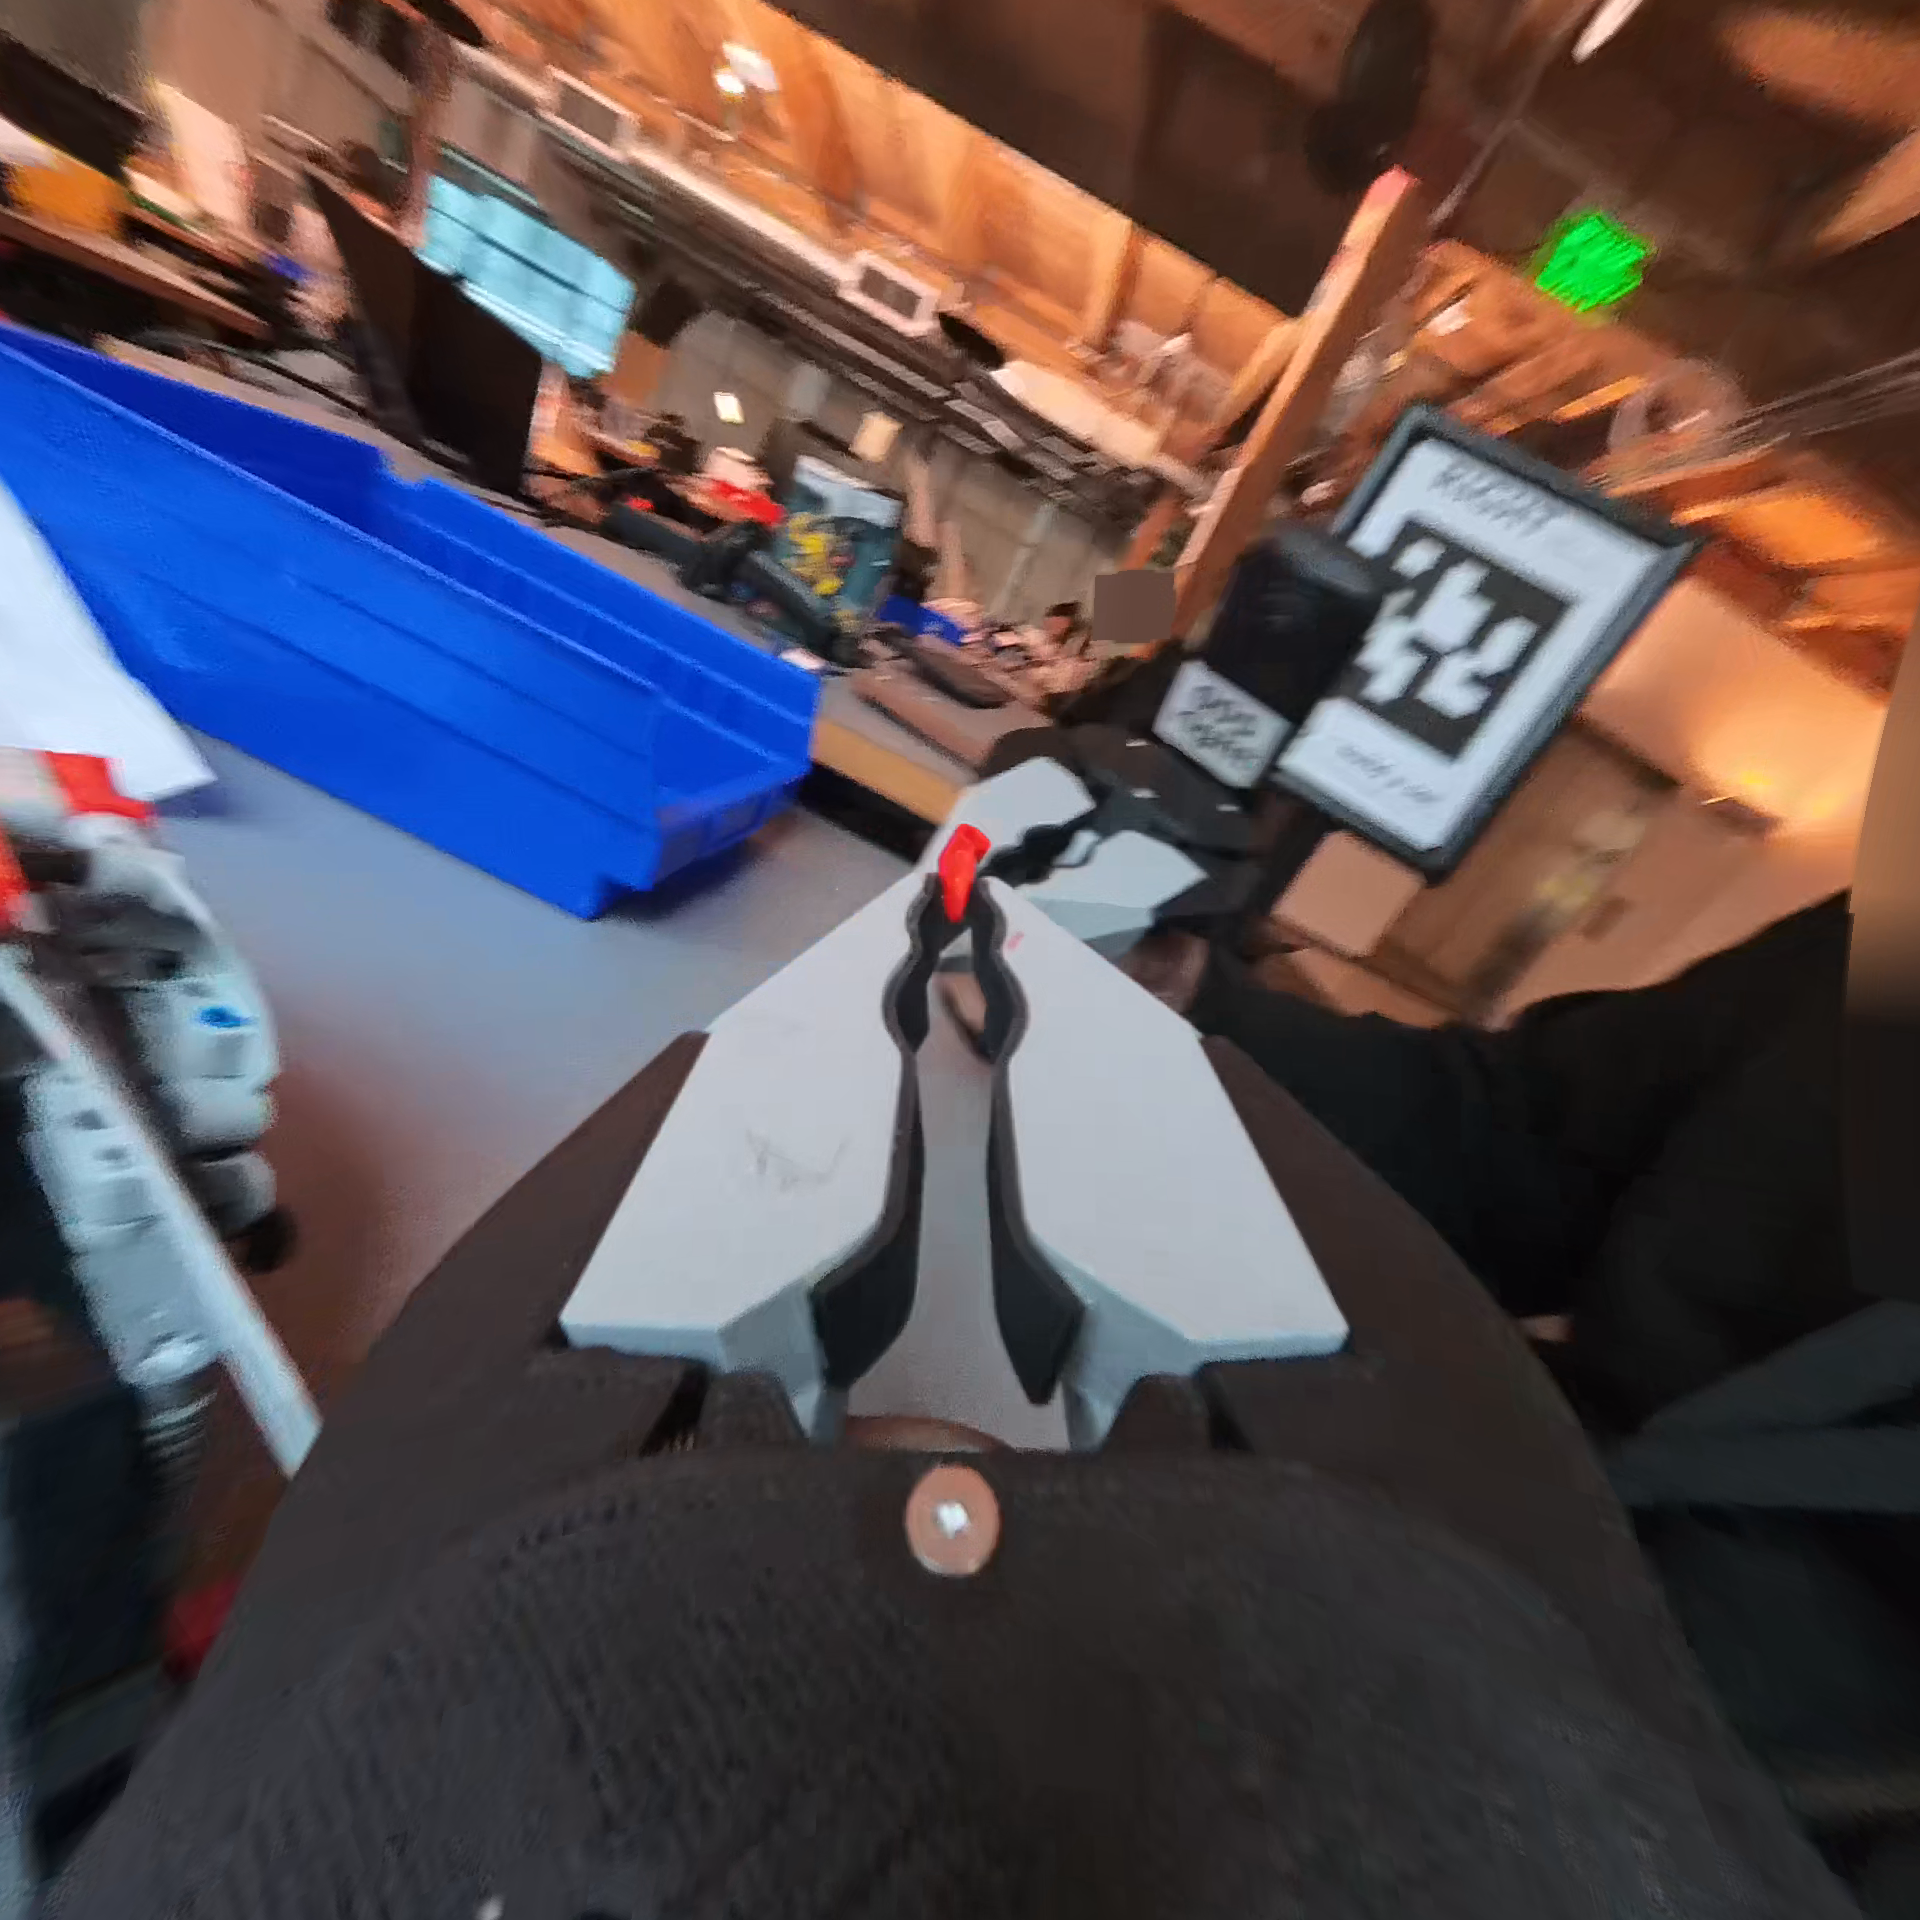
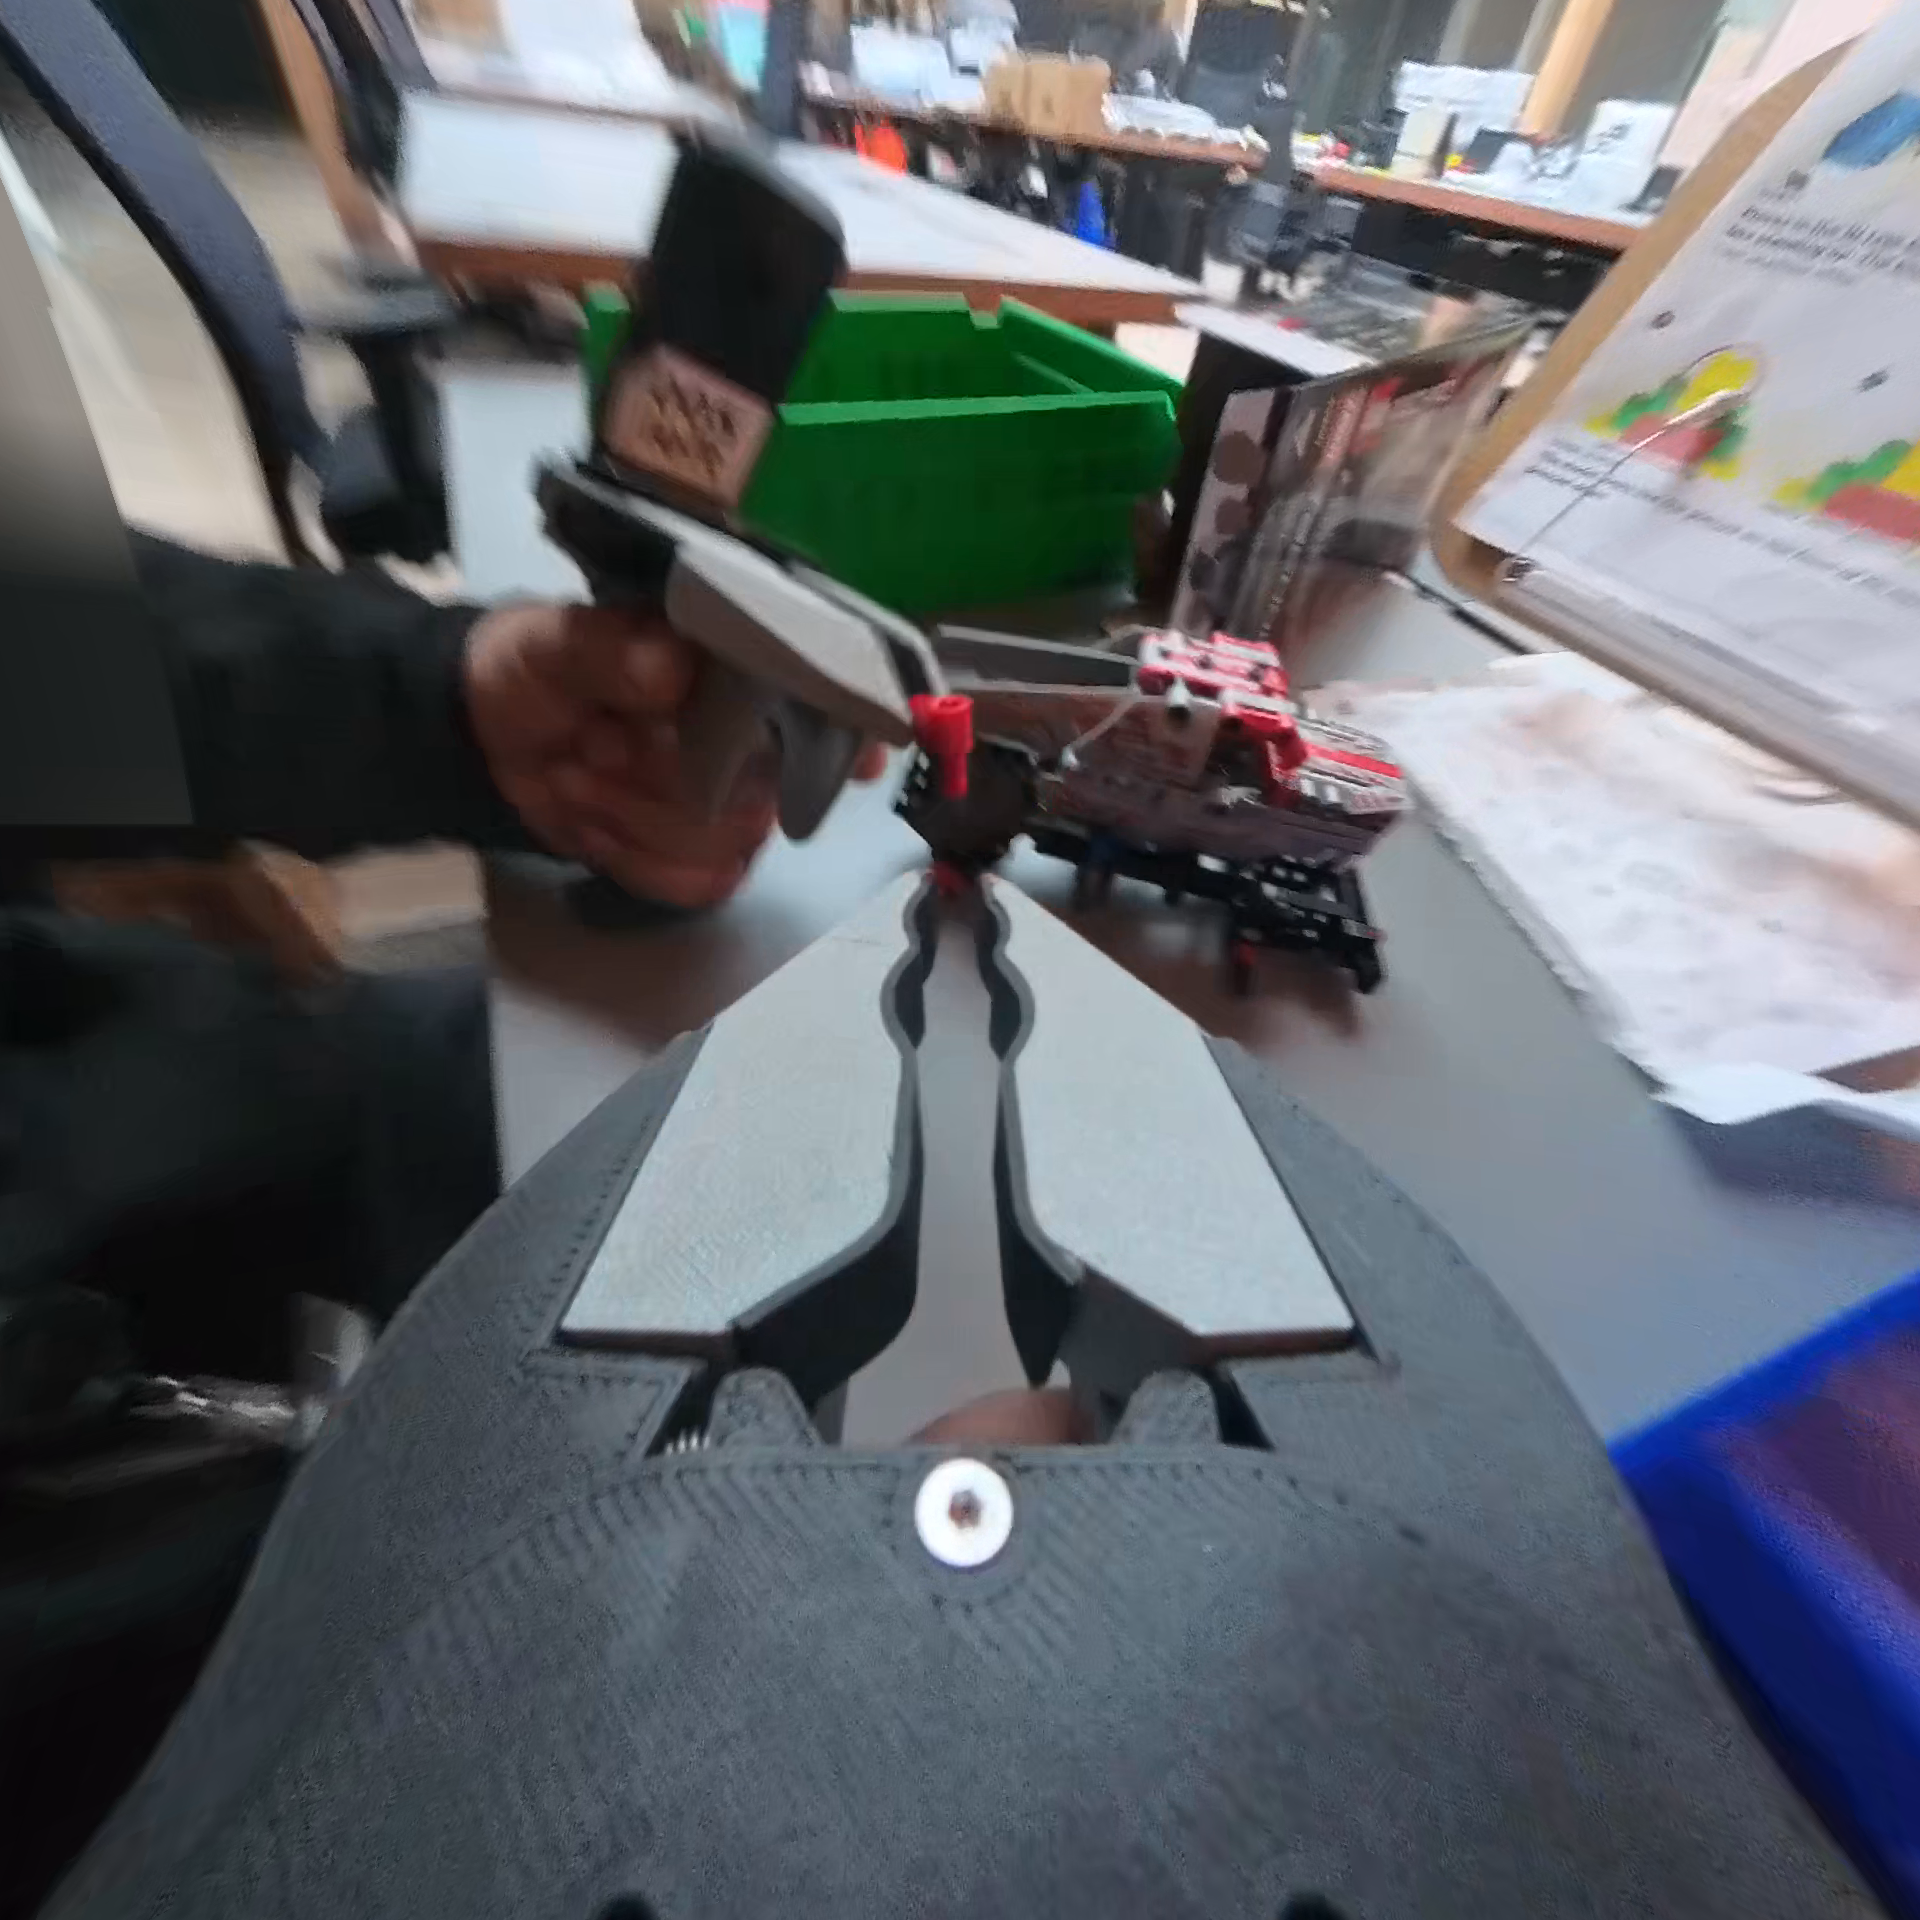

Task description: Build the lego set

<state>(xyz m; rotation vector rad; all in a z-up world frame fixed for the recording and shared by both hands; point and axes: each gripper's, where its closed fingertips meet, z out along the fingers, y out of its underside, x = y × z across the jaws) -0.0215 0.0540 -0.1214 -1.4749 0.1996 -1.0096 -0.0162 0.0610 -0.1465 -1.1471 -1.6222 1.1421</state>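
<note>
Your left gripper (image 1: 954, 894) is closed on a small red pin (image 1: 958, 858), pinched at the very fingertips with its long axis standing up out of them toward twelve o'clock. In the right wrist view that same pin (image 2: 943, 734) shows at the tip of the left tool, hanging down toward six o'clock, just above a dark round piece (image 2: 971, 816).

Your right gripper (image 2: 951, 883) is closed on that dark round piece, gripping a red bit at its underside; it sits straight ahead at twelve o'clock from the fingertips. So the pin lies directly beyond the round piece, touching or nearly so; blur hides which.

My reading is that the coming move is a push of the pin along its own axis into the round piece, so both hands are equally close.

The partly built red and white model (image 2: 1226, 748) rests on the table (image 2: 1455, 1195) at one o'clock from your right fingertips, near but apart.
</note>
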